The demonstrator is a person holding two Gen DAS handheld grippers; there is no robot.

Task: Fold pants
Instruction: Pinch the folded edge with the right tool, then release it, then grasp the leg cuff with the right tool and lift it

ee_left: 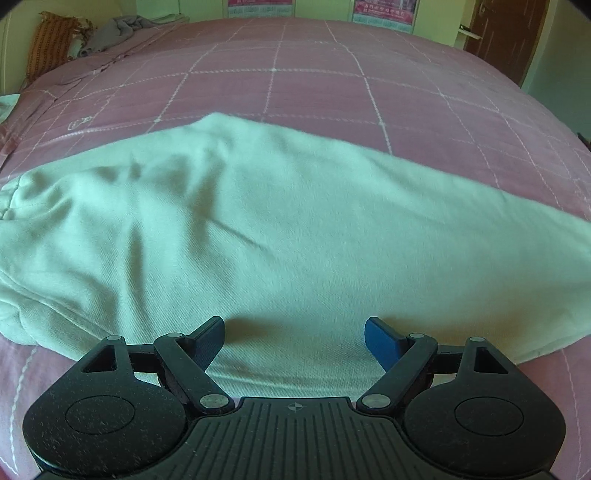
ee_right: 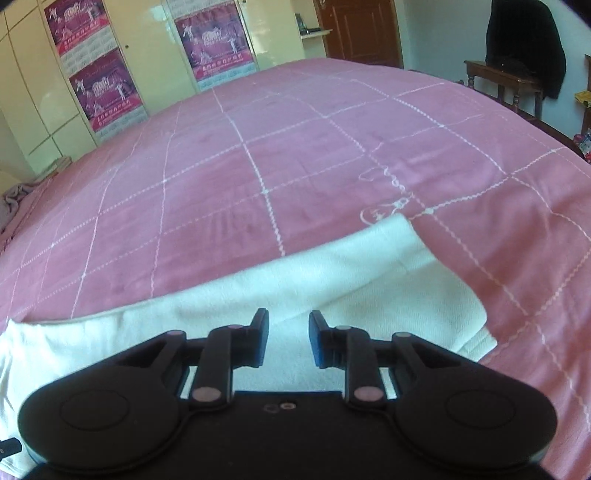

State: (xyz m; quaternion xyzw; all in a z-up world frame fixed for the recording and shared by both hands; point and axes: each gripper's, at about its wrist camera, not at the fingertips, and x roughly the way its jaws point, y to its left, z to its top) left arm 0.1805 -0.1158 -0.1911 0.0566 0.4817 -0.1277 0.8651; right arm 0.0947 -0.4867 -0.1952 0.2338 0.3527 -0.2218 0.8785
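White pants (ee_left: 266, 236) lie flat across the pink checked bedspread (ee_left: 332, 88), legs stacked, waistband end at the left. My left gripper (ee_left: 294, 332) is open wide and empty, hovering over the pants' near edge. In the right wrist view the leg end of the pants (ee_right: 369, 280) lies on the bedspread (ee_right: 258, 155), hem at the right. My right gripper (ee_right: 289, 332) is open with a narrower gap, empty, just above the white fabric near the hem.
An orange pillow (ee_left: 51, 48) and grey clothing (ee_left: 114, 31) lie at the bed's far left. Cream wardrobes with posters (ee_right: 214, 44) stand beyond the bed. A wooden door (ee_right: 362, 29), a wooden table (ee_right: 506, 81) and a hanging dark garment (ee_right: 524, 44) are at the right.
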